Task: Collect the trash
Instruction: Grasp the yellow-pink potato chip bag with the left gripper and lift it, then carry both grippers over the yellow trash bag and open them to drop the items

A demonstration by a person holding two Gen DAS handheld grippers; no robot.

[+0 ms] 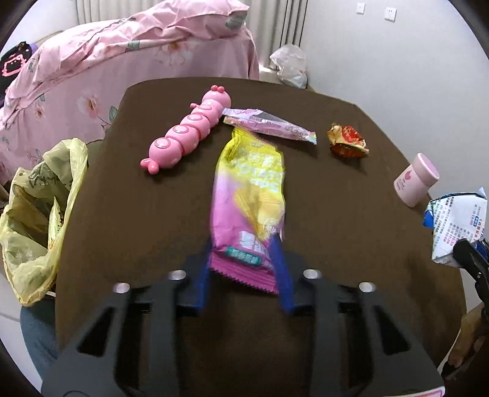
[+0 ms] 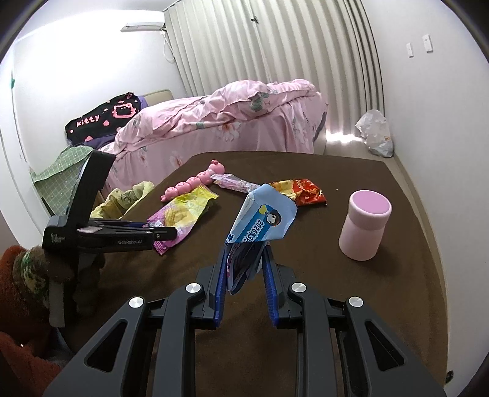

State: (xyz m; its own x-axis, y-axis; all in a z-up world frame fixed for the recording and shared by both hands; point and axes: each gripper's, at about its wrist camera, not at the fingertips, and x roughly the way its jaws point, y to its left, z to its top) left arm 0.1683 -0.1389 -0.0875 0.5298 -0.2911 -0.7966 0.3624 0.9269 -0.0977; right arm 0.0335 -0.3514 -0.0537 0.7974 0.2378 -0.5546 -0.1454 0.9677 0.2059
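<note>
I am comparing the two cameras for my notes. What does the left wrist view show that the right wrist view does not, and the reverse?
Only the left wrist view shows the inside of the yellow plastic bag hanging at the table's edge.

Only the right wrist view shows the black kitty blanket's lettering, the air conditioner and the left tool's side, reaching the chip packet.

Both show the pink caterpillar toy, the pink bottle, the red and gold wrapper and the milk carton in the right tool.

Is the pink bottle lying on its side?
No, the pink bottle stands upright on the brown table, its flat lid facing up.
</note>
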